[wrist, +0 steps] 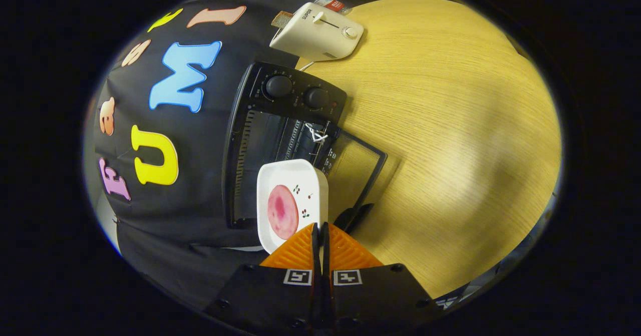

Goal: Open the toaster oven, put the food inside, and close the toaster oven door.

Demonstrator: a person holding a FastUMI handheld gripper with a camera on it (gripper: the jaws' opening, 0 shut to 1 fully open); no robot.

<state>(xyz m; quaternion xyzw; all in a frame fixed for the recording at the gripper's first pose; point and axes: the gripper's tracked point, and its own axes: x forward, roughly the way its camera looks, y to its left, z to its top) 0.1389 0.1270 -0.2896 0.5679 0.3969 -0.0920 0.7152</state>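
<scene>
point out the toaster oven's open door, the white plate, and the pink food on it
toaster oven door (356, 168): gripper view, on the door's glass panel.
white plate (295, 173): gripper view, on its bare far rim.
pink food (282, 212): gripper view, on the slice's middle.
gripper (320, 231): gripper view, fingers closed on the plate's near edge.

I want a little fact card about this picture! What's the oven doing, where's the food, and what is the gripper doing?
oven: black toaster oven, door open
food: pink round slice on a white square plate
plate position: in front of the oven's opening, just ahead of the gripper
gripper: gripper nearly closed, pinching the plate's near edge
also there: white toaster with bread in it, beyond the oven
surface: wooden table
</scene>
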